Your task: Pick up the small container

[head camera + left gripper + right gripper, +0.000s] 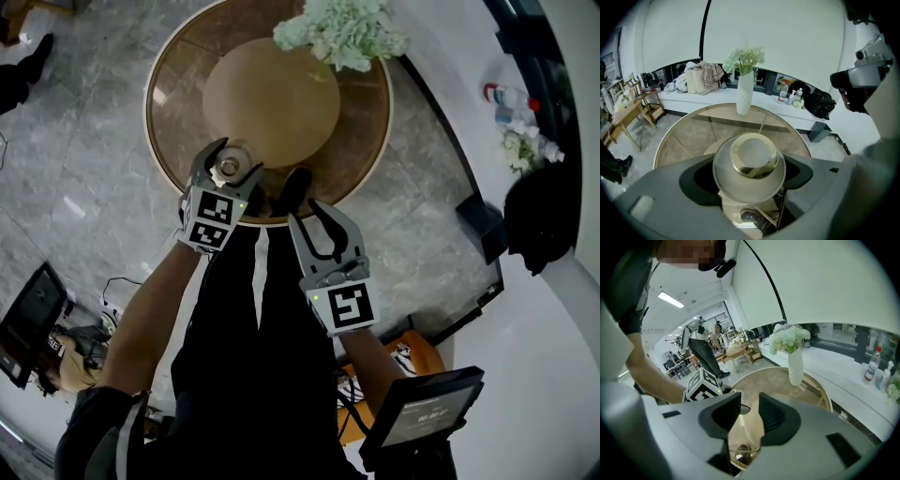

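Shows the small container pinched across its wide round body between the jaws of the left gripper, at the near rim of the round table. Looks light, rigid, glassy, slick and probably breakable. Suits a grip below the gold lid. Leaves the right gripper barely parted and empty. Offers free room upward, with the vase well apart.

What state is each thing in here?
small container: upright, clamped between the left jaws.
left gripper: shut on the small container.
right gripper: jaws slightly apart, empty.
vase: upright on the table, holding flowers.
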Available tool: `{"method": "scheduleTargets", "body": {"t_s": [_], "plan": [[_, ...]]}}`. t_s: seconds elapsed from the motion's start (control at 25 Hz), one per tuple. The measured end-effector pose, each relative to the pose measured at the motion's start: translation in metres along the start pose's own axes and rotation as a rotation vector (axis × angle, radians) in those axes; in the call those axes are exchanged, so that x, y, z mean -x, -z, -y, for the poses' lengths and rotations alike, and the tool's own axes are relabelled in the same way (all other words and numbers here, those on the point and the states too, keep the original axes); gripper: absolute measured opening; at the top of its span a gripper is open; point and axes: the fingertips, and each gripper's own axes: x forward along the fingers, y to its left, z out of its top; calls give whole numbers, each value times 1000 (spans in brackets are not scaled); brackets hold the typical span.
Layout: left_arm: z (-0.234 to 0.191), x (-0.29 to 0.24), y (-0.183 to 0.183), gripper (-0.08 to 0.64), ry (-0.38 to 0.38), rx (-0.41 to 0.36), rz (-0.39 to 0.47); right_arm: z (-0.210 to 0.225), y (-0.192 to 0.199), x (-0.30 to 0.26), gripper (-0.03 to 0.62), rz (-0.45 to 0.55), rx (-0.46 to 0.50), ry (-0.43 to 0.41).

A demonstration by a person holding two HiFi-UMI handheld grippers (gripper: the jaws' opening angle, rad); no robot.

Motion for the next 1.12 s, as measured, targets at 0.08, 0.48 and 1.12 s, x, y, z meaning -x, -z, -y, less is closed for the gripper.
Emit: {"method": "scheduleTargets", "body": {"t_s": [0.08, 0.48, 1.12], "plan": [[-1, 13, -9, 342, -15, 6, 4, -2, -10, 5, 115, 12, 3, 2], [15, 103, -56, 342, -6, 46, -1, -27, -51, 38, 115, 75, 9, 8], [51, 214, -119, 342, 15, 15, 62, -44, -118, 84, 115, 151, 80, 26]]}}
